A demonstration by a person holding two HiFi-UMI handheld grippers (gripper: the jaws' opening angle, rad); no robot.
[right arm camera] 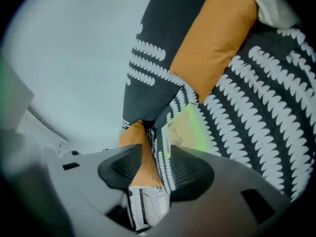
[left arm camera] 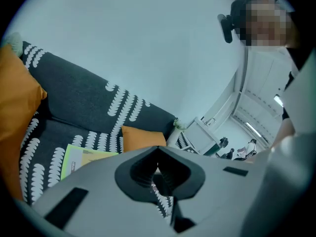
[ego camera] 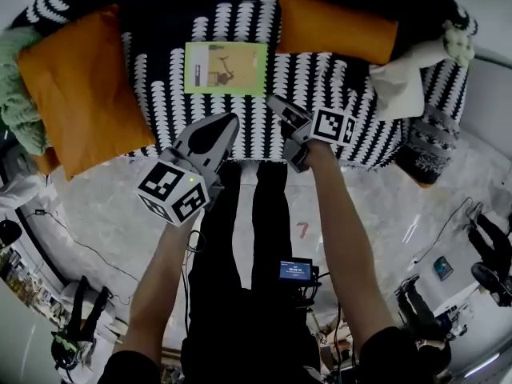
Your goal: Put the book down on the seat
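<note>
A thin book (ego camera: 226,68) with a lime-green border lies flat on the black-and-white patterned sofa seat (ego camera: 160,62), with nothing holding it. My left gripper (ego camera: 230,121) hovers in front of the seat's front edge, just below the book, its jaws closed to a point and empty. My right gripper (ego camera: 286,134) hangs to the book's lower right, jaws apart and empty. In the left gripper view the book (left arm camera: 81,158) shows beyond the left gripper (left arm camera: 157,152). In the right gripper view the book (right arm camera: 186,130) lies past the right gripper (right arm camera: 153,157).
A large orange cushion (ego camera: 80,86) leans at the seat's left, over a green knitted throw (ego camera: 16,86). A second orange cushion (ego camera: 336,26) rests at the back right, next to a white pillow (ego camera: 404,82). The person's legs (ego camera: 248,238) stand on marble floor (ego camera: 384,206) before the sofa.
</note>
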